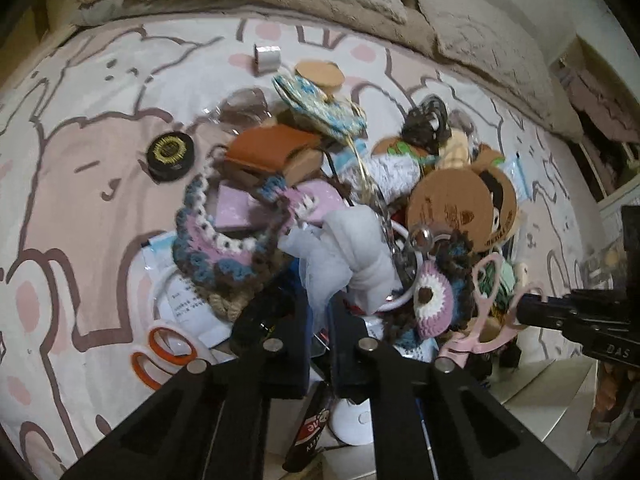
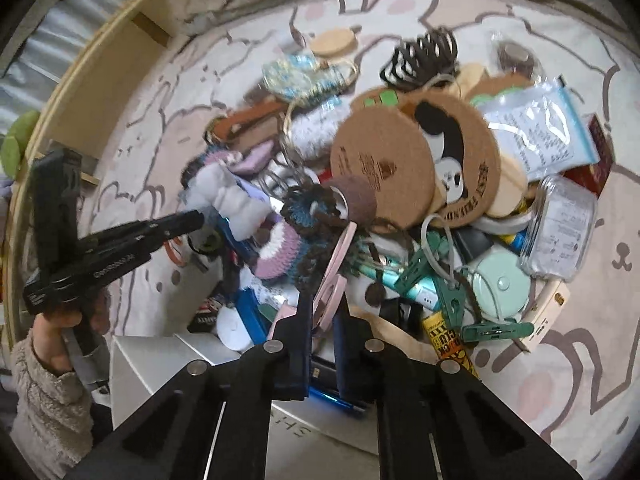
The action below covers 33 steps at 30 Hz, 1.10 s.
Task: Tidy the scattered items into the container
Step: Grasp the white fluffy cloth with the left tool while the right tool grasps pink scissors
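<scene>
A bedspread (image 1: 80, 184) printed with cartoon bears, heaped with small clutter. Far left, orange-handled scissors (image 1: 160, 354) lie flat at the heap's edge, untouched. Next over, my left gripper (image 1: 320, 308) points steeply down into the pile with its jaws drawn together on a wad of white gauzy fabric (image 1: 352, 248), which rises from between the tips and drapes away from me; from the right-wrist view the same gripper's tip sits against that white bundle (image 2: 232, 200). Moving right, my right gripper (image 2: 324, 304) has its jaws pinched on the pink scissors (image 2: 336, 264), whose long axis runs away from the gripper, handles near the fingers, blades buried under a crocheted piece (image 2: 308, 204). Cork coasters (image 2: 384, 168) and green clothes pegs (image 2: 452, 300) crowd the right side. The container, as I judge it, is the pale box (image 2: 160, 360) just below both grippers, on my side of the heap. Each hand is already on its own item; the haul is back toward me, and the scissors may drag yarn along.
</scene>
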### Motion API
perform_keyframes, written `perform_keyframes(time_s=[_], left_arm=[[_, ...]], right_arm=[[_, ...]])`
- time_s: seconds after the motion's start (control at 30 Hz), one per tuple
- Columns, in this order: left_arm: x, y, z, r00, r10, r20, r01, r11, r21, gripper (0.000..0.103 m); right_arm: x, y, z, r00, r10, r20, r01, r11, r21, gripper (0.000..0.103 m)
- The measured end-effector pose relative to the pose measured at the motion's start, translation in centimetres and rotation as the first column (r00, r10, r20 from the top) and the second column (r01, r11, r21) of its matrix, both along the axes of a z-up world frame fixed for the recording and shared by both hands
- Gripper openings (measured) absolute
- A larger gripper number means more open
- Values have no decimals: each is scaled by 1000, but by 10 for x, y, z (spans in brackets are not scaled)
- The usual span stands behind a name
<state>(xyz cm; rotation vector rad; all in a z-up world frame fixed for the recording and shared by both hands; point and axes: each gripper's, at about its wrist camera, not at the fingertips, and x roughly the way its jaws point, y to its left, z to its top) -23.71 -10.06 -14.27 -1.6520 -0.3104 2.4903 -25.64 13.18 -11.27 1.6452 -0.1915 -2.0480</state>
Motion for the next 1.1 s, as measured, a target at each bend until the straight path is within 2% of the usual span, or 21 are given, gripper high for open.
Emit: perform_keyframes(time_s=[0.03,0.23,0.5,0.6,0.83,1.1], left_arm=[[0,-1,3,1000,5,-9,-5,1000,7,7],[3,-5,21,997,30,-66,-27,999,39,5],[8,-2,41,992,23,-127,-17,999,49,5],[10,-2,45,990,27,-139,-20,999,50,5],[18,-2,63,982,26,-189,-19,999,41,5],[34,-4,93,964,40,-261,-28,998,48,5]], right_arm=[[0,0,4,1000,-5,-13,5,1000,-6,4],[1,17,27,994,-58,-88,54,997,-49,4],[5,42,40,983,-138,-123,127,988,-91,4],[11,48,45,973,-169,-160,158,984,-79,4],[25,58,67,953,-174,-247,159,984,-80,4],[48,67,106,924,-195,-329,153,977,-148,4]])
